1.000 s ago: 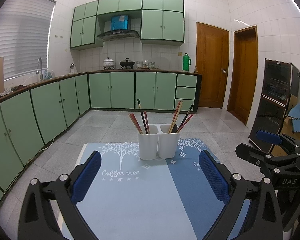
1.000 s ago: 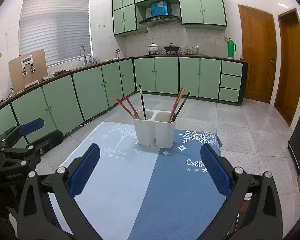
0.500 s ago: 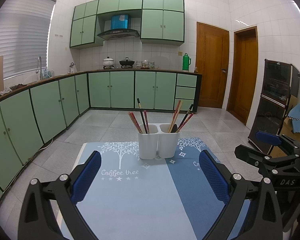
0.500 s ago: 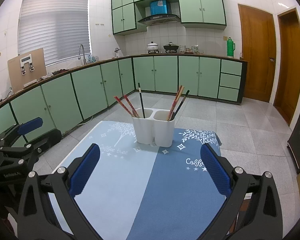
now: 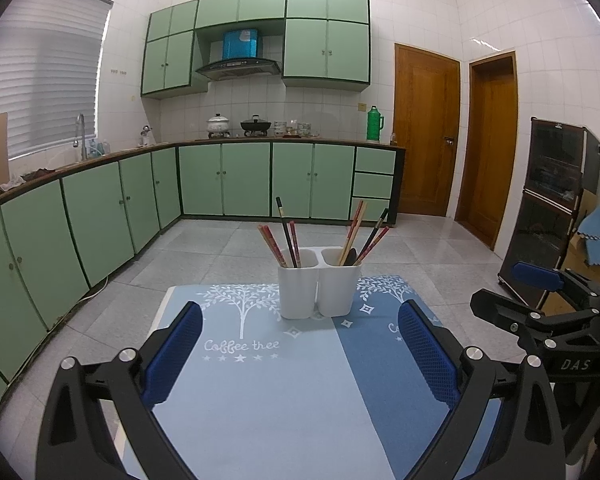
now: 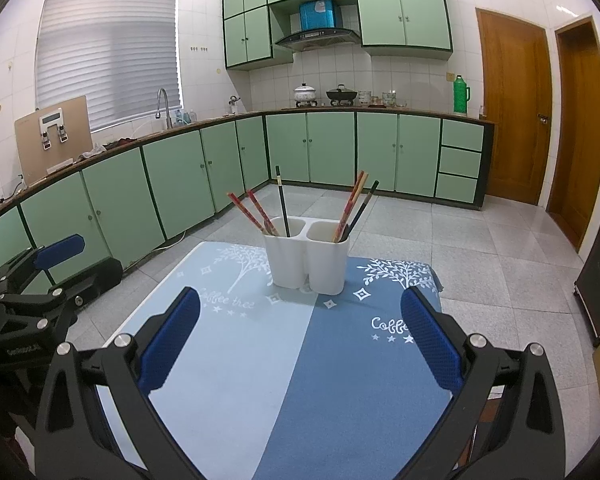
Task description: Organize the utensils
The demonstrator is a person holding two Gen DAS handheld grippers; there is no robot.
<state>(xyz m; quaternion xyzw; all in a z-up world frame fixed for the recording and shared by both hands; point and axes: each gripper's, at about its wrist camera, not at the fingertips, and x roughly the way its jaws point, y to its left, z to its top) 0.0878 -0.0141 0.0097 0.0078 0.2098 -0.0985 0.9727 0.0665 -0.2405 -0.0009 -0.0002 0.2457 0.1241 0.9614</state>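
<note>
A home kitchen — mint-green cabinets [image 6: 332,148] run along two white-tiled walls under a dark worktop, with a sink tap [image 6: 163,100], a range hood [image 6: 318,38] above a white pot [image 6: 305,92] and a black wok [image 6: 341,95], a green thermos [image 6: 461,94] — and two wooden doors [image 6: 514,112].

Green thermos [image 5: 374,124] on counter [image 5: 260,143], right of white pot [image 5: 218,123] and black wok [image 5: 255,124]; brown doors [image 5: 426,132] further right.

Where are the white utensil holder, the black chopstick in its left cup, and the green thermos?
white utensil holder [image 5: 298,294], left wrist view, front wall of left cup.
black chopstick [image 6: 282,200], right wrist view, mid-shaft.
green thermos [image 6: 461,96], right wrist view, body.
</note>
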